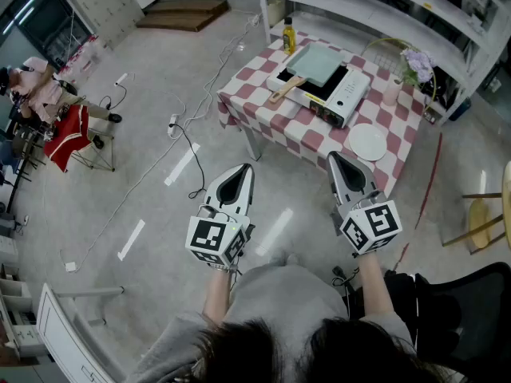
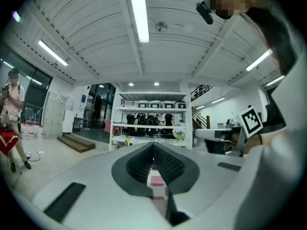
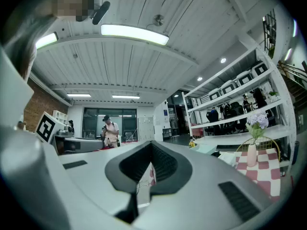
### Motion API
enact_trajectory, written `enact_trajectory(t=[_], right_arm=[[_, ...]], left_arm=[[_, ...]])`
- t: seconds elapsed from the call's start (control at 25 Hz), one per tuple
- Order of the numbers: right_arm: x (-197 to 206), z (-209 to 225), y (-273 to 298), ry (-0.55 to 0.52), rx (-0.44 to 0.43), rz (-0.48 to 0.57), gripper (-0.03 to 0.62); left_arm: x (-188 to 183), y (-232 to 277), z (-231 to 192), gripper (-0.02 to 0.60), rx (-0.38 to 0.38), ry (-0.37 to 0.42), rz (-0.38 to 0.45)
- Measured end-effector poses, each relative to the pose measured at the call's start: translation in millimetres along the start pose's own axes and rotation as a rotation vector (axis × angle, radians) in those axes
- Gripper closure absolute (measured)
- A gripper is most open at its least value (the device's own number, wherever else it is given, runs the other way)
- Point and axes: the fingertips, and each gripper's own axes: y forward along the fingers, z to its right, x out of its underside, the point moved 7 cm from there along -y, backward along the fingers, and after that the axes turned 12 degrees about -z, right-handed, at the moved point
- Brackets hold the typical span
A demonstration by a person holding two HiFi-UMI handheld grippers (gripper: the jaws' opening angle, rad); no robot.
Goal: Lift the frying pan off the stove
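Note:
A pale green square frying pan (image 1: 315, 62) with a wooden handle (image 1: 285, 90) rests on a white portable stove (image 1: 327, 90), which stands on a table with a red-and-white checked cloth (image 1: 279, 118). Both grippers hover over the floor, well short of the table. My left gripper (image 1: 242, 168) is shut and empty, its tips pointing toward the table. To its right my right gripper (image 1: 334, 157) is also shut, with nothing held. In the right gripper view the pan (image 3: 207, 149) shows small at the right, and my right gripper (image 3: 151, 143) has its jaws together.
On the table stand a yellow bottle (image 1: 288, 34), a white plate (image 1: 368, 142) and a vase of flowers (image 1: 397, 84). White shelving (image 1: 375, 6) rises behind it. Cables (image 1: 188, 138) trail over the floor. A person (image 1: 36, 86) sits at far left, and a chair (image 1: 479, 214) stands at right.

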Motion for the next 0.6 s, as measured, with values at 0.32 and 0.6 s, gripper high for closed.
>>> enact_trajectory(t=[0.32, 0.6], right_arm=[[3.2, -3.0, -9.1, 0.015, -0.021, -0.002, 0.572], [5.4, -8.3, -9.3, 0.028, -0.047, 0.011, 0.572]], left_arm=[[0.5, -7.6, 9.1, 0.555, -0.006, -0.009, -0.004], [4.1, -15.7, 18.0, 0.555, -0.008, -0.019, -0.015]])
